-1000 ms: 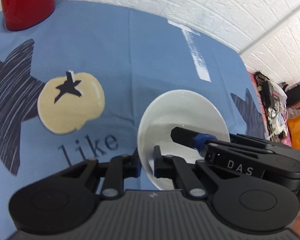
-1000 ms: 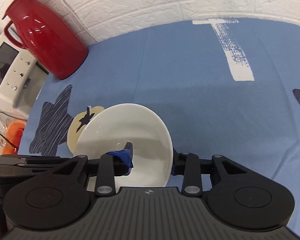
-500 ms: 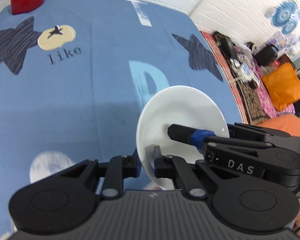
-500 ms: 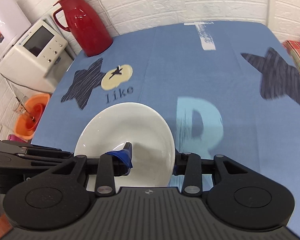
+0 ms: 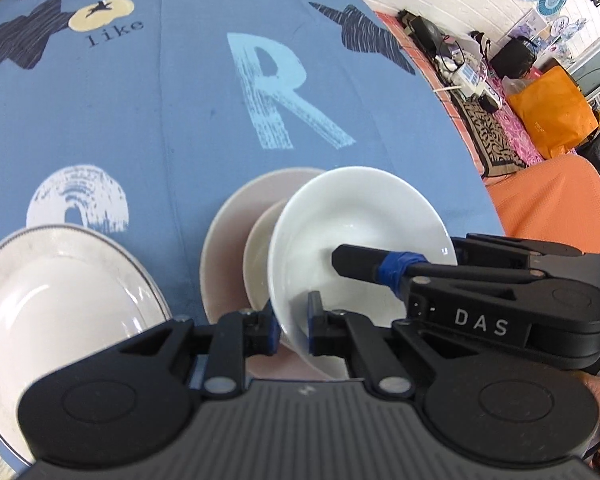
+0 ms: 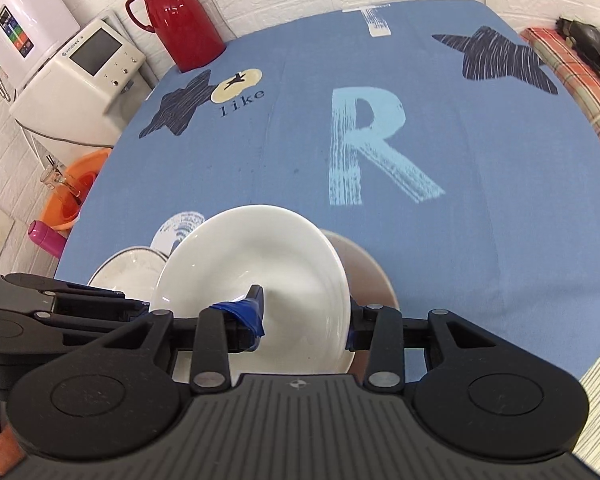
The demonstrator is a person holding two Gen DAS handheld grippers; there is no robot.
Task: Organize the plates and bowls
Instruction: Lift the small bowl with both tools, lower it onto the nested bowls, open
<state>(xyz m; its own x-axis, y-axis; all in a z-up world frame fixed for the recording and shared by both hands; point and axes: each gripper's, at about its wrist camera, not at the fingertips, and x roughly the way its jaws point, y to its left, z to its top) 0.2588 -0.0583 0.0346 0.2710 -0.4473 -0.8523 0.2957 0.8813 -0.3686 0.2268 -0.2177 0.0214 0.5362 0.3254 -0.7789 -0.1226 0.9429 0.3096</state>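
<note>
The blue patterned surface (image 5: 148, 128) stretches away ahead of both sets of fingers, wide and mostly bare, with its big pale letter R (image 6: 372, 144) out beyond them and the red jug (image 6: 180, 16) far off at the wall. Nearer in, off to the left of the left fingers, sits the silver-rimmed plate (image 5: 60, 288), flat on the surface. Directly ahead of and below the fingers lies the pinkish plate (image 5: 236, 236), and on it rests a smaller cream dish (image 5: 260, 252), so a stack is already started there. And here's the white bowl (image 5: 360, 220), held up in the air between the two tools, tilted, hanging over that stack! The left gripper (image 5: 290, 320) has its fingers clamped tight on the bowl's near rim, one inside the wall and one outside. The right gripper (image 6: 304, 320) grips the opposite side, fingers pressed either side of the bowl's wall, a blue-taped one reaching into the hollow. By my reading we're roughly midway: two pieces are nested and this bowl is ready to go down. Still to come, I'd say, is lowering it level onto the cream dish, letting go with both, and then sorting out that silver-rimmed plate, which stands apart from the stack.
</note>
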